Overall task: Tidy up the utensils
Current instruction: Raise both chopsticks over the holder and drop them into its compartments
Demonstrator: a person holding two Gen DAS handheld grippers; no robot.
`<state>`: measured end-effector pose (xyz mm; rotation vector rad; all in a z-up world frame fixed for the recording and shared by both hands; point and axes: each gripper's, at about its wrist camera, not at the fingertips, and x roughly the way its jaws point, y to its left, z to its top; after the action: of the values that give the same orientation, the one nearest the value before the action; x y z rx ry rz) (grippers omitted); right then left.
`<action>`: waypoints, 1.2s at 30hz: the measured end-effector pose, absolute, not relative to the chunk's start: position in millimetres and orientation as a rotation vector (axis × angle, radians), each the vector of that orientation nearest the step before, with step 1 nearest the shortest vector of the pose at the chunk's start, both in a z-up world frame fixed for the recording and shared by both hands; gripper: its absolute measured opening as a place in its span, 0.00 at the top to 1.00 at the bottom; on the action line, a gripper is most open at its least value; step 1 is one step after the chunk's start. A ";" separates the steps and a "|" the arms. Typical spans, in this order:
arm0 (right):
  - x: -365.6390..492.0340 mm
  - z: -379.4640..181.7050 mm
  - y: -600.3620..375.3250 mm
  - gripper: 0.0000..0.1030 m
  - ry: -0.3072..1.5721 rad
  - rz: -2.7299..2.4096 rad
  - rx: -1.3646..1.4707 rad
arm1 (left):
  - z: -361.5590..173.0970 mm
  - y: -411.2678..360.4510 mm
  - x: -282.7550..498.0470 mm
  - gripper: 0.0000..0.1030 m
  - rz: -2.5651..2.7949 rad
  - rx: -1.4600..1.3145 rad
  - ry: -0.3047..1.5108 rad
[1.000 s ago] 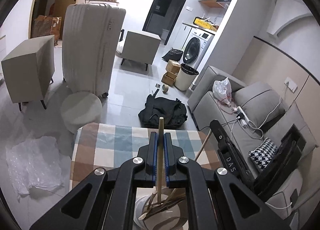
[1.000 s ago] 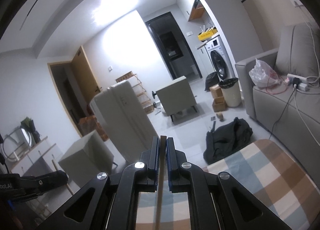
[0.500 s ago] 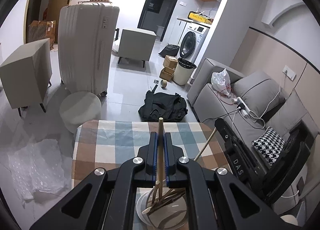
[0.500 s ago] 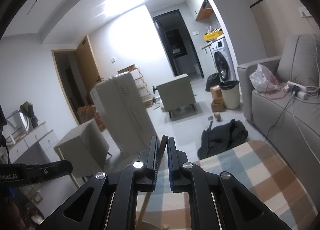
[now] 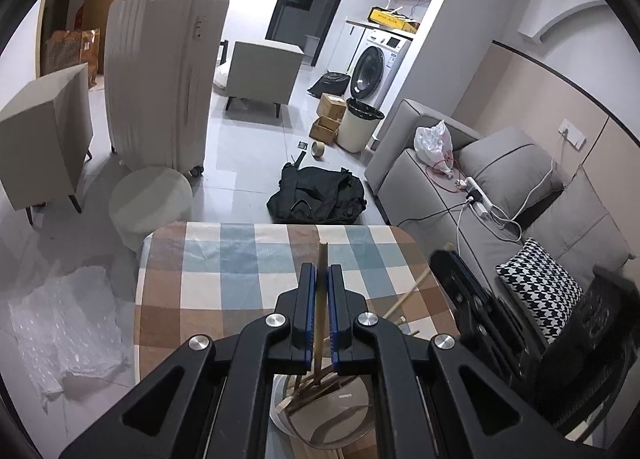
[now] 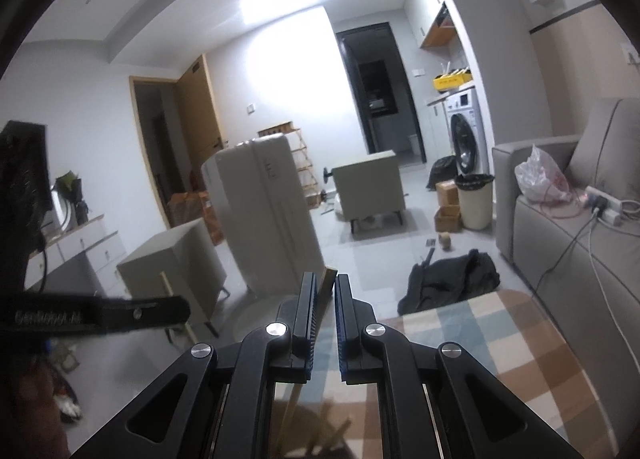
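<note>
My left gripper (image 5: 319, 285) has its jaws clamped on a thin wooden stick (image 5: 321, 291), which stands nearly upright between the blue pads and pokes out above them. Its lower end runs down into the white cup (image 5: 320, 415) below, where more wooden utensils lie crossed and leaning. My right gripper (image 6: 323, 301) has its jaws almost together around another flat wooden stick (image 6: 327, 281) — this one tilts across the gap, resting against the left pad, and I cannot tell whether the right pad presses on it.

I judge these sticks light, stiff and dry, so they need little squeeze, but they are narrow and smooth and can pivot in the pads, as the tilted one suggests. I would take hold around the middle of the shaft, flat faces to the pads — not near a tip.

The cup sits at the near edge of the checked worktop (image 5: 224, 259). It looks light too, and a sideways tug on a tangled stick could tip it. Beyond, a sofa (image 5: 500, 195) flanks the worktop.
</note>
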<state>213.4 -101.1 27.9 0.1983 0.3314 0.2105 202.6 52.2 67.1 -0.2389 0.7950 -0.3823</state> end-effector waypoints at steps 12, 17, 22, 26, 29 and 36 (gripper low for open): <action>199.0 16.3 -95.4 0.93 0.438 0.289 0.159 | 50.2 44.4 197.2 0.99 -0.426 -0.224 0.890; 187.8 20.7 -104.4 0.90 0.443 0.290 0.160 | 47.4 43.7 194.0 0.99 -0.435 -0.224 0.900; 193.8 34.1 -129.3 0.66 0.437 0.251 0.236 | 50.8 43.6 192.5 0.99 -0.441 -0.228 0.889; 215.6 43.5 -142.9 0.55 0.449 0.223 0.299 | 50.2 41.4 194.0 0.99 -0.450 -0.222 0.892; 247.3 40.8 -146.7 0.56 0.551 0.222 0.357 | 50.9 41.3 194.3 0.99 -0.451 -0.217 0.891; 271.6 27.1 -142.9 0.94 0.652 0.330 0.413 | 51.7 42.5 199.6 0.99 -0.445 -0.190 0.890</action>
<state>271.6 -142.9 27.1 0.4132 0.6521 0.3304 199.6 42.5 51.7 -0.1896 0.8902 -0.4454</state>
